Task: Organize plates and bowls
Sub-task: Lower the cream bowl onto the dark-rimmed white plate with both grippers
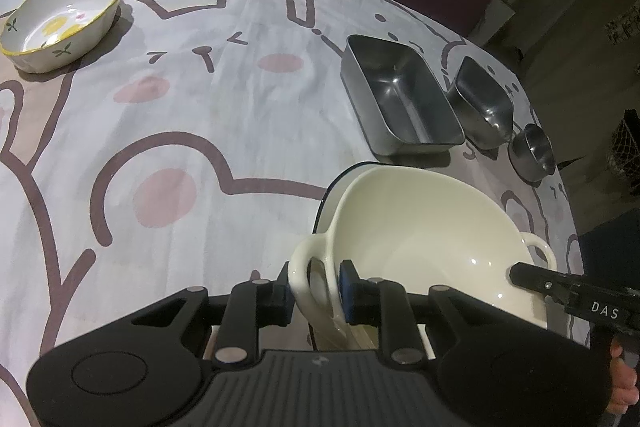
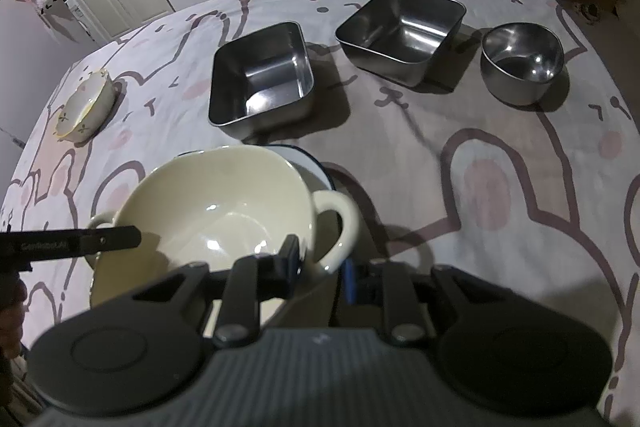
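Basically both grippers pinch the cream bowl (image 2: pixel 216 211) by its handles, left gripper (image 1: pixel 314 293) and right gripper (image 2: pixel 322 267), over a blue-rimmed plate (image 2: pixel 316 171) on the tabletop (image 1: pixel 240 107). Risk: left grip looks loose w/ jaws barely apart, so bowl could tip.

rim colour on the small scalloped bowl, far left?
Yellow rim on the small scalloped white bowl; clearest in the left wrist view.

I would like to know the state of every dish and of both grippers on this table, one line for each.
Cream bowl: empty, over a blue-rimmed plate, held by both handles.
Left gripper: closed on the bowl's left handle.
Right gripper: closed on the bowl's right handle.
Flower bowl: upright, empty.
Left steel tray: upright, empty.
Right steel tray: upright, empty.
Round steel bowl: upright, empty.
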`<state>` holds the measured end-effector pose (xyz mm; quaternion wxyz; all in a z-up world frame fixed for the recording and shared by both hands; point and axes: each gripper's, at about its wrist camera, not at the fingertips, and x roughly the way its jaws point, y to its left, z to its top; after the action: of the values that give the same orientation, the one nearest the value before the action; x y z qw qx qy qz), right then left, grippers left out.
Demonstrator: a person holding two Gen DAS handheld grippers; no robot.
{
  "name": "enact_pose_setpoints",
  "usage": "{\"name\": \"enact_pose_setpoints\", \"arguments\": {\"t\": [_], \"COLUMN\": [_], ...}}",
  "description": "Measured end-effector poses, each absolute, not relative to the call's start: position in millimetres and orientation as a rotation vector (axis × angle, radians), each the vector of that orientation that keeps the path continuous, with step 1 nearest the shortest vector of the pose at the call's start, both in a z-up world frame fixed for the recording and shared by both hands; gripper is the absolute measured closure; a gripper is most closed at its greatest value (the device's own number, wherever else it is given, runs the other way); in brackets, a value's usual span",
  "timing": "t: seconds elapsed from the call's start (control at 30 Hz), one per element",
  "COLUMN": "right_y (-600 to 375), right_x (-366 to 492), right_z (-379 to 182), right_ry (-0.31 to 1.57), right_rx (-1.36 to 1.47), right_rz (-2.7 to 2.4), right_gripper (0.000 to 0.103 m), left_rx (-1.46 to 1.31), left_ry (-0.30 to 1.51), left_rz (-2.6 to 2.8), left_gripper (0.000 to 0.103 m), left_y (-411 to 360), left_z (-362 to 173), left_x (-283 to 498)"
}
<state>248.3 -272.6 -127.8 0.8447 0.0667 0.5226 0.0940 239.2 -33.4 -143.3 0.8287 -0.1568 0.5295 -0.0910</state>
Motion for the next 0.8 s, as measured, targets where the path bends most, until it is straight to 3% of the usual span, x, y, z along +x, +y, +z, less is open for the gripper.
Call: {"name": "enact_pose_setpoints", "arguments": {"t": [0.8], "right_y": [-264.5], "right_x": [244.7], "right_z": [-125.8], "right_ry": [1.103], "right_rx": [0.062], "right_rz": [0.169], "right_gripper": [0.073], "left_rx": [-0.248], "left_ry": [1.118], "left_rz": [-0.195], "left_gripper": [0.074], "left_y": [-44.0], "left_z": [-144.9], "left_x": [236.6]}}
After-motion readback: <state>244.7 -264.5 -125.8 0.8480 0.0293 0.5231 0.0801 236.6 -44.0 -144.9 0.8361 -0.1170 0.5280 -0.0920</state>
